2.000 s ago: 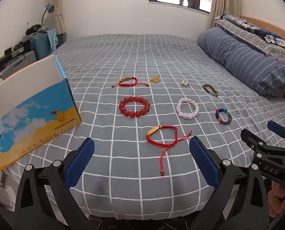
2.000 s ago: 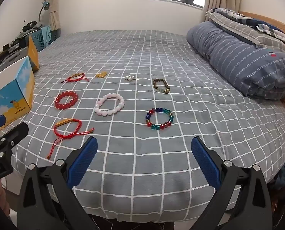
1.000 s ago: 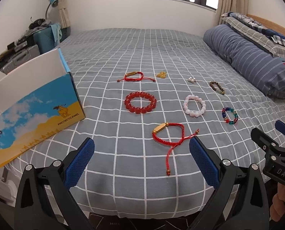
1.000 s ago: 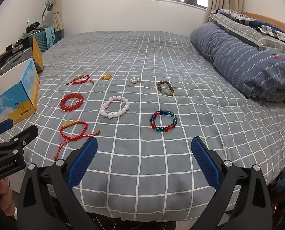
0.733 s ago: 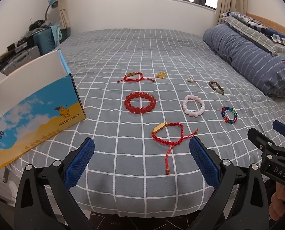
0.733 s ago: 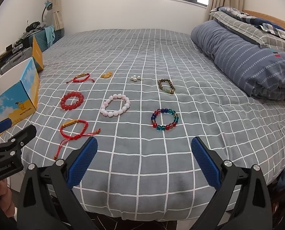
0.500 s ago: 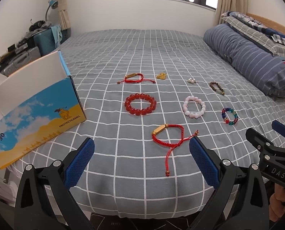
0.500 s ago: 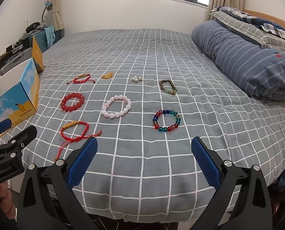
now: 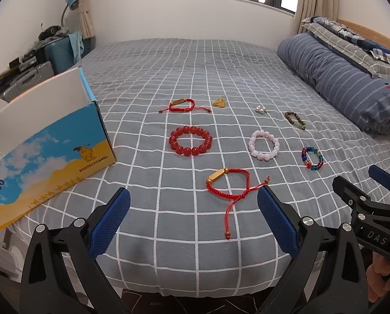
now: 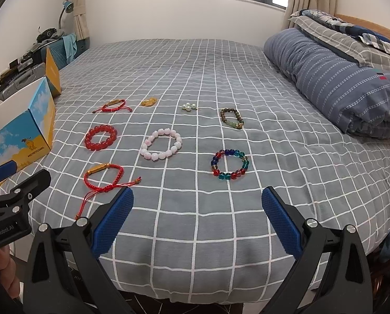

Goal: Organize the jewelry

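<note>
Several pieces of jewelry lie on the grey checked bed [image 9: 195, 65]. Nearest is a red cord bracelet with a gold tube [image 9: 227, 183] [image 10: 104, 178]. Behind it are a red bead bracelet [image 9: 190, 140] [image 10: 100, 138], a pink bead bracelet [image 9: 264, 145] [image 10: 161, 144] and a multicolour bead bracelet [image 9: 312, 158] [image 10: 230, 164]. Farther back lie another red cord bracelet [image 9: 183, 105], a gold charm [image 9: 219, 102], pearl earrings [image 9: 261, 109] and a brown bead bracelet [image 9: 295, 121]. My left gripper [image 9: 193, 221] is open and empty at the bed's front edge. My right gripper [image 10: 197, 218] is open and empty too.
An open blue and yellow cardboard box [image 9: 45, 151] [image 10: 19, 136] stands at the bed's left edge. A rolled striped duvet [image 9: 346, 78] and pillows lie along the right side. Suitcases and clutter [image 9: 32, 60] stand beyond the box. The window is at the back.
Both grippers have drifted slightly forward toward the bed and stayed open. The jewelry has not moved.
</note>
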`<state>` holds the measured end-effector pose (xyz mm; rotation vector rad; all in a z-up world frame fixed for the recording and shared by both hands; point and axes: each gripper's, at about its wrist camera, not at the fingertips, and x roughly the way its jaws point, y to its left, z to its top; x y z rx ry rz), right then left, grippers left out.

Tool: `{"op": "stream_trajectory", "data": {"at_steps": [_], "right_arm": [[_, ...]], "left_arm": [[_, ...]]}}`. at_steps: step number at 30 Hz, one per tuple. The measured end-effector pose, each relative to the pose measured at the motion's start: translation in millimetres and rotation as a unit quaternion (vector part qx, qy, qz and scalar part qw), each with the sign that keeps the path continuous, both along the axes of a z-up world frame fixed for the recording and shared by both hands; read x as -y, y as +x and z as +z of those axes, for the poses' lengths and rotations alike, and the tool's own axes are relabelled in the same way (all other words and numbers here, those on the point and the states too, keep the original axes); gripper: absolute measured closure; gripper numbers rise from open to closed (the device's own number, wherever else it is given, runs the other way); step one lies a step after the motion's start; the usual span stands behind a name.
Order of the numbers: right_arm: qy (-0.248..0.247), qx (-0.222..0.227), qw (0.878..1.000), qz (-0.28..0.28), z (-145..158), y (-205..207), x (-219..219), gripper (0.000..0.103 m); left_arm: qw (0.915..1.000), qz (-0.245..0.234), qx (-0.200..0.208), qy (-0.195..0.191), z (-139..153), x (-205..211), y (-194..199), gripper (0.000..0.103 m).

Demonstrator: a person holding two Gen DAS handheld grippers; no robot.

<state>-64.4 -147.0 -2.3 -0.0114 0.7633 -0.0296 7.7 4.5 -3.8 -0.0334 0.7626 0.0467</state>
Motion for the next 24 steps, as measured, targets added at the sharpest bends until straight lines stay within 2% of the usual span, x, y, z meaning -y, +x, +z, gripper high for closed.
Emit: {"op": "stream_trajectory", "data": {"at_steps": [24], "right_arm": [[0.002,0.0,1.0,-0.001,-1.5,-0.3,0.3,0.009]], "left_arm": [[1.0,0.001,-0.002,0.004,3.3,0.9,-1.8,0.007]]}}
